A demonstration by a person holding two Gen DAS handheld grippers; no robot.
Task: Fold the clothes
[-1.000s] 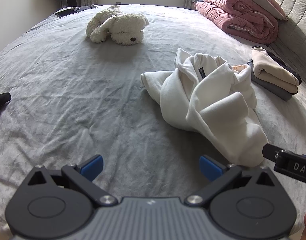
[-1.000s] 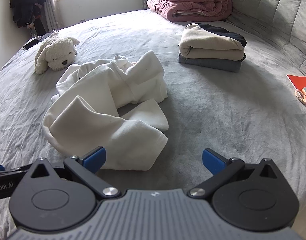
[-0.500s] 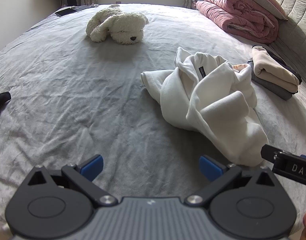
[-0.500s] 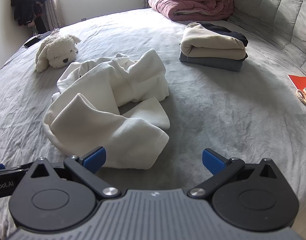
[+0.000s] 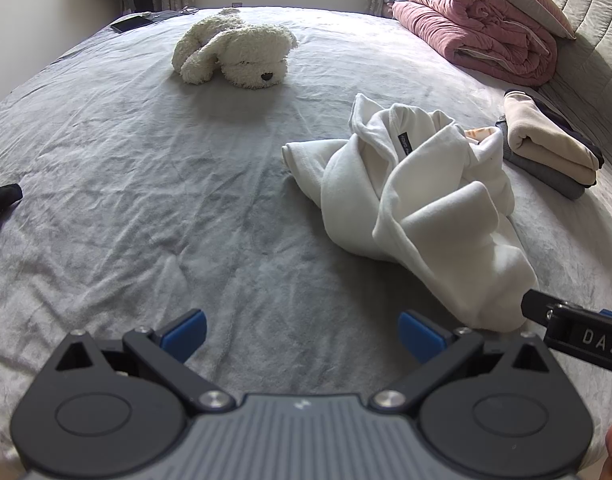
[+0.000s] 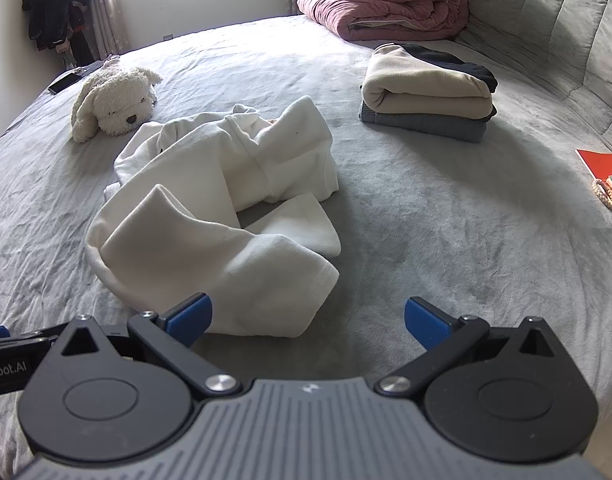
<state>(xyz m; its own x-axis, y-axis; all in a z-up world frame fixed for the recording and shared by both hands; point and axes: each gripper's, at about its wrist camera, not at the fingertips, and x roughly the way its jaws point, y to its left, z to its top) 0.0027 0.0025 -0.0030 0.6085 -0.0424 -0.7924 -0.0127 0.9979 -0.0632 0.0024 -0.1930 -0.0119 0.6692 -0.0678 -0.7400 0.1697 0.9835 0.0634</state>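
White cotton, crumpled in a heap – the white garment (image 6: pixel 222 216) lies on the grey bed sheet (image 5: pixel 146 184), unfolded, near the front edge. The left gripper (image 5: pixel 302 332) is wide open and holds nothing; the right gripper (image 6: pixel 306 316) is also wide open and empty, its left finger just beside the garment's hem. A stack of folded clothes (image 6: pixel 426 96) sits well apart, and a plush dog (image 5: pixel 234 50) lies further back.

I see a soft, matt white garment (image 6: pixel 226 216) of fleecy-looking cloth on wrinkled grey velvety bedding (image 5: pixel 146 184). The plush dog (image 5: pixel 234 52) is shaggy pile. My grippers' frames look like matt black plastic, with blue pads (image 6: pixel 188 316), possibly rubber, and shiny metal pivot screws (image 6: pixel 223 383).
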